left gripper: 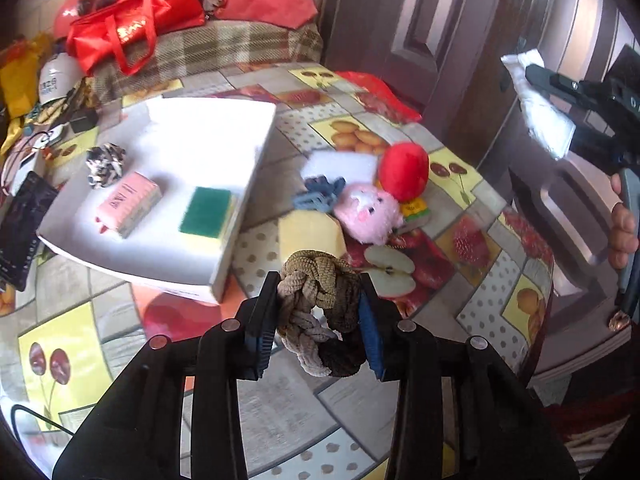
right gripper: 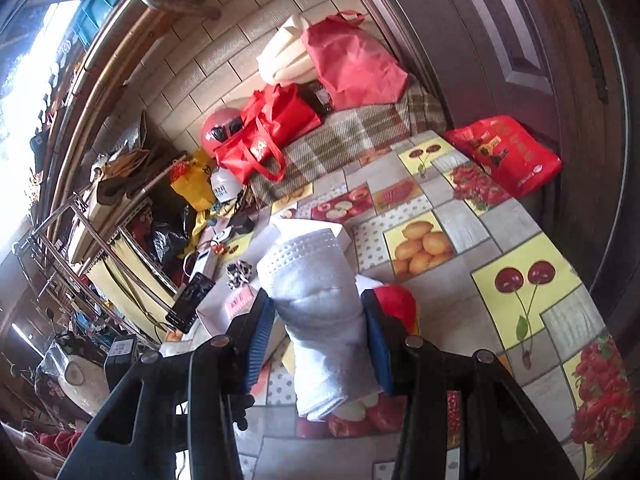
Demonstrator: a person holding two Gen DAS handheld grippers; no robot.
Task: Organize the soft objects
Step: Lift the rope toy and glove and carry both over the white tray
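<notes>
My left gripper (left gripper: 320, 320) is shut on a brown and beige braided rope ball (left gripper: 320, 308), held above the fruit-print tablecloth. To the left of it lies a white tray (left gripper: 224, 256) with a black-and-white knot ball (left gripper: 105, 166), a pink packet (left gripper: 129, 204) and a green-topped sponge (left gripper: 206, 218). Right of the tray lie a pink plush (left gripper: 370, 212), a red plush (left gripper: 404, 170), a blue knitted piece (left gripper: 320, 196), a yellow sponge (left gripper: 310, 234) and a white pad (left gripper: 340, 162). My right gripper (right gripper: 318, 340) is shut on a rolled white cloth (right gripper: 320, 300), also seen at the right edge of the left wrist view (left gripper: 540, 104).
Red bags (left gripper: 132, 28) and a plaid blanket (left gripper: 224, 52) crowd the far end of the table. A red bag (right gripper: 504, 154) sits at the table's far right corner beside a dark door (left gripper: 440, 40). A black phone (left gripper: 20, 232) and cables lie left of the tray. Shelving (right gripper: 100, 248) stands left.
</notes>
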